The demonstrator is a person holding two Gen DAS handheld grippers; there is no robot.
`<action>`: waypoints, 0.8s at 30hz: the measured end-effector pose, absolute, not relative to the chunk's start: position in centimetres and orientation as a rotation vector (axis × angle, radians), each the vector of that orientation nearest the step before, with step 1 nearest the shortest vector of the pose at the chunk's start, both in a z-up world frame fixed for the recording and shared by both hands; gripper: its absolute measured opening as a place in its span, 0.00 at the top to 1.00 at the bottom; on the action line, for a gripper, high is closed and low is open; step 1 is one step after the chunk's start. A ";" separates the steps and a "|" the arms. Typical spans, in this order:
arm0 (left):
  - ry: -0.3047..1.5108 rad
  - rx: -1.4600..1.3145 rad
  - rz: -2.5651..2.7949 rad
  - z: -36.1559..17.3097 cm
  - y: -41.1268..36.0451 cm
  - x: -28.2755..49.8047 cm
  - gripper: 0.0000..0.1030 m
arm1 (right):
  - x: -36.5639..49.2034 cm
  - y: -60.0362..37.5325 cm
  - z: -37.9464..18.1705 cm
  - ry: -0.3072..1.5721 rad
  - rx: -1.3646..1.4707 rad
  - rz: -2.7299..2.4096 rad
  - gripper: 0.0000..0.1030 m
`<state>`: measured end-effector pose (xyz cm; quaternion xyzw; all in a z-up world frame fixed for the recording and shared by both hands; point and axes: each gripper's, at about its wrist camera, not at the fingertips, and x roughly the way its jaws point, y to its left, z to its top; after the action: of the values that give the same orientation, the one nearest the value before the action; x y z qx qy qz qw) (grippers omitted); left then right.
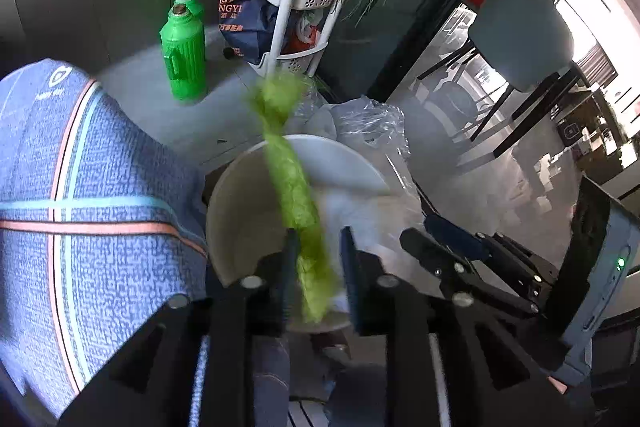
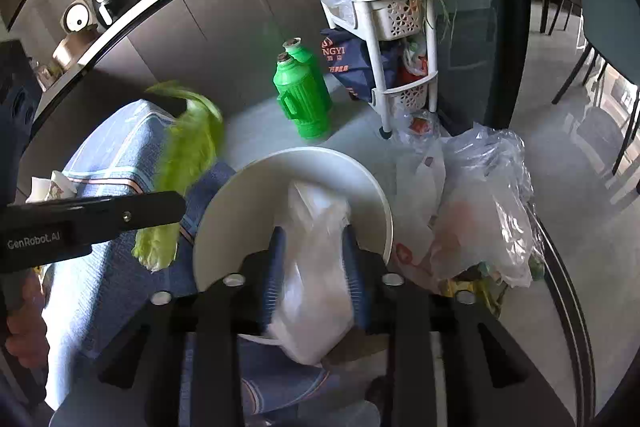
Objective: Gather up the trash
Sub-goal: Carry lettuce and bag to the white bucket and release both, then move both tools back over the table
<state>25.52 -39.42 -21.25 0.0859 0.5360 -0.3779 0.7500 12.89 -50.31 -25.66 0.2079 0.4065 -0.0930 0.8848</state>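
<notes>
Left gripper (image 1: pixel 316 259) jaws stand apart, green leafy scrap (image 1: pixel 294 187) running between them; it looks to rest against the left finger only, blurred, so can't tell if it's gripped or already slipping free. Scrap hangs over the white bin (image 1: pixel 240 211). Right gripper (image 2: pixel 314 267) has a crumpled clear plastic bag (image 2: pixel 316 267) between its pads; pads touch the bag's sides, grip looks loose, bag sits over the bin's near rim.

Handling, as a judgement: the leaf is light, limp and probably damp; it will flop and cling, so take it mid-length or at the thicker stem end, not the frayed tip. The bag is near weightless, slippery and collapses; pinch a bunched fold, not a single layer.

Pose: both grippers point steeply down at the bin mouth, side by side, left one seen from the right wrist view as a black bar at left with a hand (image 2: pixel 24 323) behind it.

Around: blue patterned fabric (image 1: pixel 80 207) left of the bin, filled plastic bags (image 2: pixel 480 211) right of it, green jugs (image 2: pixel 304 95) and a white basket rack (image 2: pixel 376 7) on the floor beyond.
</notes>
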 end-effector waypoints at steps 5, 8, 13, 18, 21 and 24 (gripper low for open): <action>1.136 0.163 -0.811 -20.3 -38.7 25.4 0.55 | 12.4 -50.0 -25.1 0.827 0.392 -0.186 0.52; 1.090 0.145 -0.796 -18.8 -37.9 25.1 0.39 | 11.7 -49.7 -24.5 0.815 0.380 -0.174 0.32; 1.003 0.110 -0.752 -15.8 -35.8 23.9 0.05 | 10.4 -48.5 -23.0 0.786 0.346 -0.159 0.08; 0.976 0.048 -0.711 -13.1 -32.9 22.0 0.04 | 9.6 -46.9 -21.6 0.786 0.307 -0.135 0.08; 0.965 0.014 -0.682 -11.6 -31.0 20.8 0.04 | 8.9 -45.6 -20.2 0.771 0.291 -0.117 0.08; 0.945 -0.007 -0.653 -10.2 -28.6 19.5 0.04 | 8.1 -44.1 -18.3 0.741 0.271 -0.080 0.08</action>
<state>19.48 -28.64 -10.21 -0.0033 0.4469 -0.3088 0.8396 8.12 -44.08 -18.30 0.1321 0.3607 -0.0392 0.9224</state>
